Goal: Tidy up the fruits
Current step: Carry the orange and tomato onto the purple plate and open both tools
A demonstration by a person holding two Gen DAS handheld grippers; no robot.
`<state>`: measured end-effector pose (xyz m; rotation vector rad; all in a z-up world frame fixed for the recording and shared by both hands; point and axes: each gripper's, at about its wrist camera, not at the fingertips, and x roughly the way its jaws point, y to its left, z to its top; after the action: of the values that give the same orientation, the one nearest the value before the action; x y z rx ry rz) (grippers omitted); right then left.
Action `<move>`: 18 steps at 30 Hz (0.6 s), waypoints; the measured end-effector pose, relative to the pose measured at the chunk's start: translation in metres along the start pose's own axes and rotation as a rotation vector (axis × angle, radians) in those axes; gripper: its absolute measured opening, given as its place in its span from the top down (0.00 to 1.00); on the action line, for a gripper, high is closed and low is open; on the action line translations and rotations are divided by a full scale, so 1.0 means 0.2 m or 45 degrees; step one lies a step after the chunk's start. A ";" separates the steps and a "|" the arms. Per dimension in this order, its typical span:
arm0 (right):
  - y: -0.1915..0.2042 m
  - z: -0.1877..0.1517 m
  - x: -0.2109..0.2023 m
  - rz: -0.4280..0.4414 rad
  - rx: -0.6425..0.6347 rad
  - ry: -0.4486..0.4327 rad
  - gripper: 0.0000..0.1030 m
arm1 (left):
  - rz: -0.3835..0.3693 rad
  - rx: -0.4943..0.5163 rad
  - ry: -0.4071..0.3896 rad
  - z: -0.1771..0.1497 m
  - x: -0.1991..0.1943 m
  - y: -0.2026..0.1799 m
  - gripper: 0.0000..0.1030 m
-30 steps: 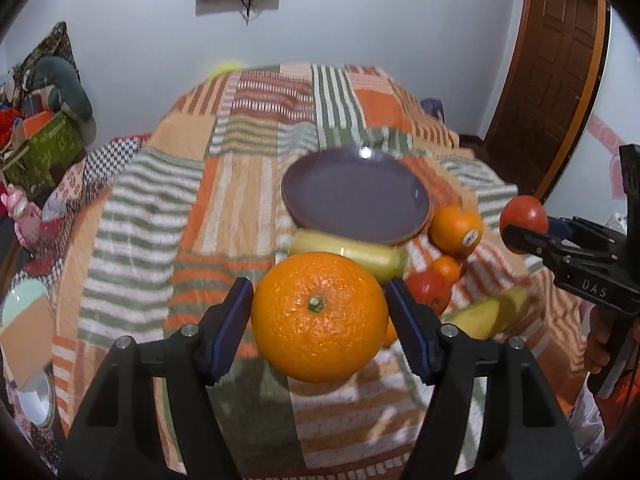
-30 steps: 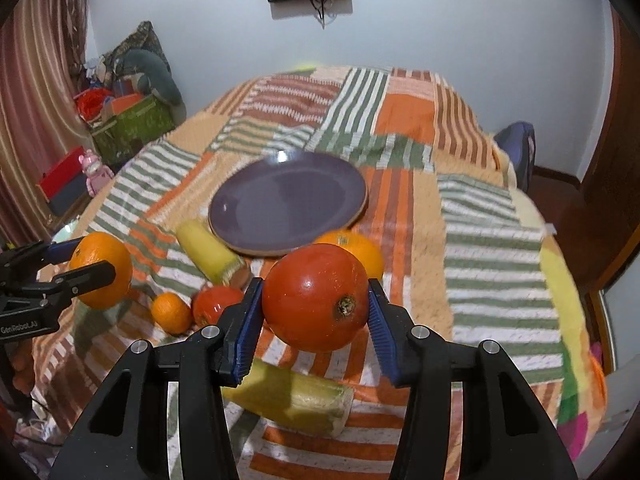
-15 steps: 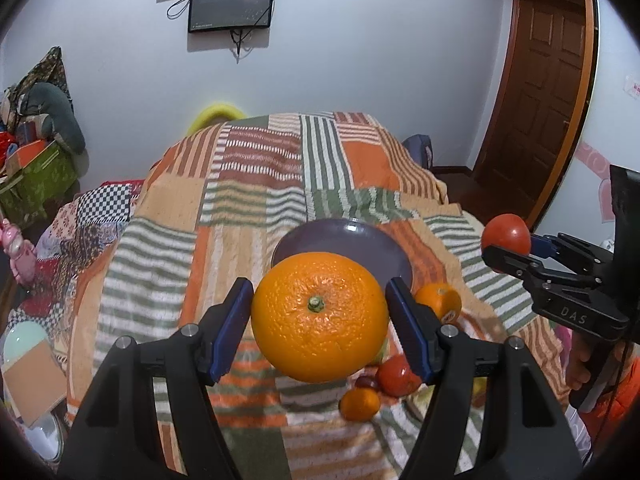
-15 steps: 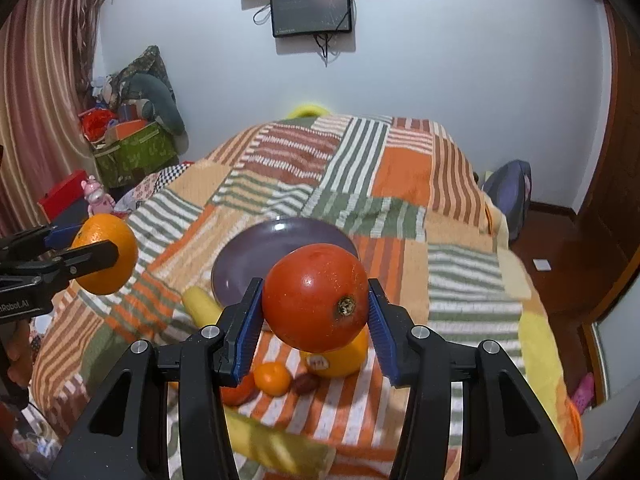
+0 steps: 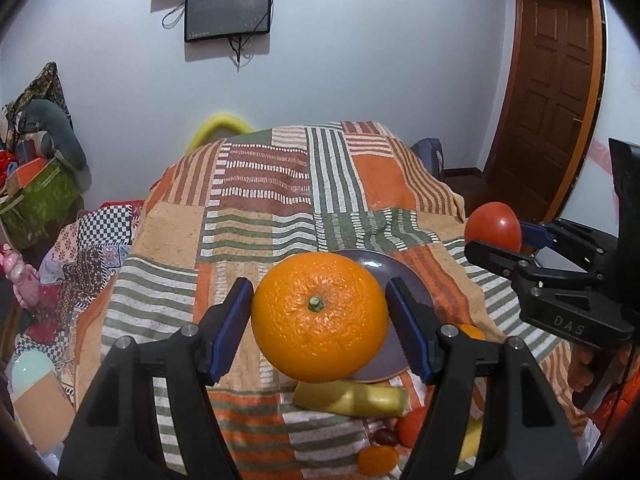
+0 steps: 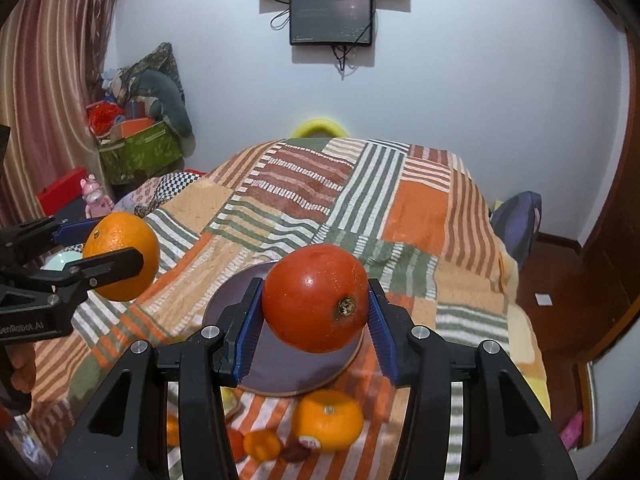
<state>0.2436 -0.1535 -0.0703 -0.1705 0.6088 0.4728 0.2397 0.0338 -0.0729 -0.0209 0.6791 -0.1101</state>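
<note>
A: The left gripper [image 5: 320, 316] is clamping a large orange [image 5: 319, 317] in the air above the bed.

B: And the right gripper [image 6: 316, 312] is squeezing a red tomato [image 6: 316, 298] over the purple plate [image 6: 280, 376], which is lying on the patchwork bedspread [image 6: 416, 208] farther back.

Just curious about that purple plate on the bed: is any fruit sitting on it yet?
No. The purple plate shows a bare surface; the sticker-labelled orange lies on the blanket beside it.
</note>
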 end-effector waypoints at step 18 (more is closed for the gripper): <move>-0.04 -0.01 0.48 -0.006 -0.102 0.239 0.55 | -0.039 -0.006 0.282 -0.05 0.67 0.06 0.34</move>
<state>0.3157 -0.1249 -0.1276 -0.2952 0.7736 0.4799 0.3379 0.0309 -0.1659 -0.0238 0.9006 -0.1413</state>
